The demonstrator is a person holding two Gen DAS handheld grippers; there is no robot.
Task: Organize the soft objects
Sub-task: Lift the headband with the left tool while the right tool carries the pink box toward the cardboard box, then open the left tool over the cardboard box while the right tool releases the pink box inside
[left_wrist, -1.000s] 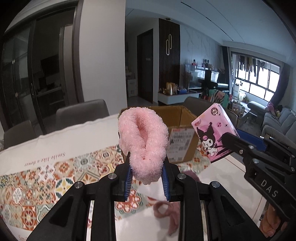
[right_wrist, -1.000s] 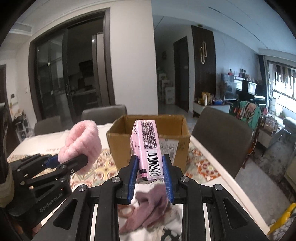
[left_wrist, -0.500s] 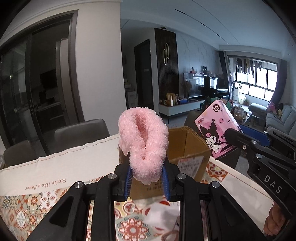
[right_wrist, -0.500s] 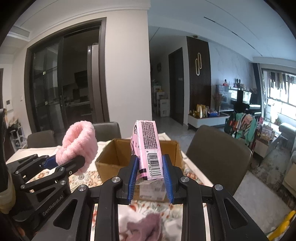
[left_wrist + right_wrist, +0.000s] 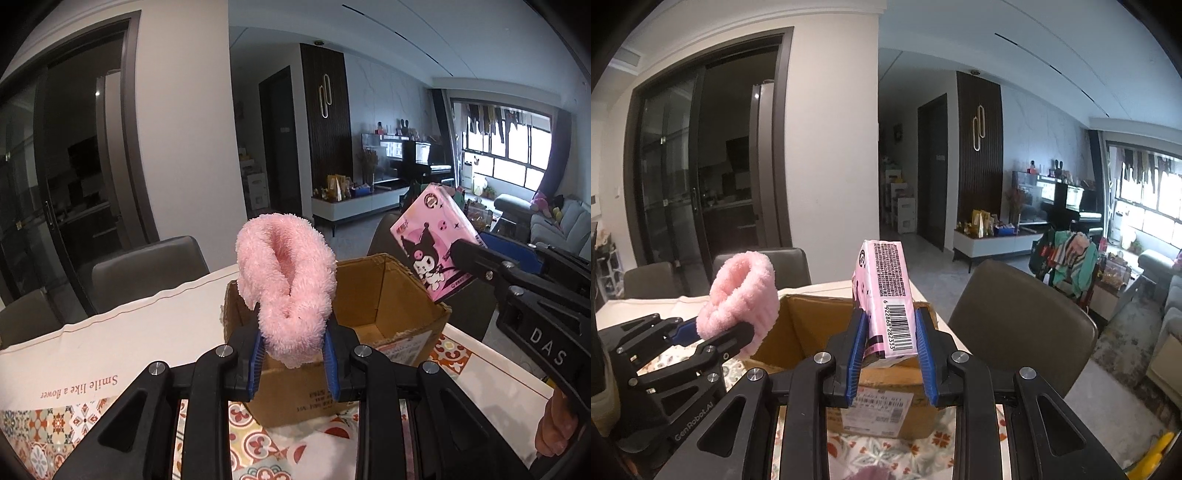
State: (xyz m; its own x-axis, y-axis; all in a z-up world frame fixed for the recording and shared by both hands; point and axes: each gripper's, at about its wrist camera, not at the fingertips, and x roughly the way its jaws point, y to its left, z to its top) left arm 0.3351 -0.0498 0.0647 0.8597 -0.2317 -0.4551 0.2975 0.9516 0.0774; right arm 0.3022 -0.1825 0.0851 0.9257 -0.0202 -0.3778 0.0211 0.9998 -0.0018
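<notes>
My left gripper [image 5: 294, 347] is shut on a fluffy pink headband [image 5: 286, 280] and holds it over the near rim of an open cardboard box [image 5: 384, 295]. My right gripper [image 5: 891, 343] is shut on a pink tissue pack [image 5: 886, 299] with a barcode, held above the box [image 5: 812, 325]. In the left wrist view the pack [image 5: 434, 251] shows a cartoon print over the box's right corner. In the right wrist view the headband [image 5: 740, 299] and left gripper [image 5: 713, 341] hover at the box's left rim.
The box stands on a table with a patterned cloth [image 5: 66, 424]. A mauve cloth [image 5: 871, 472] lies on the table in front of the box. Grey chairs [image 5: 1015, 317] stand around the table.
Both grippers have risen and moved forward with their loads, from in front of the box to above its opening. The mauve cloth on the table has dropped out of the left view.
</notes>
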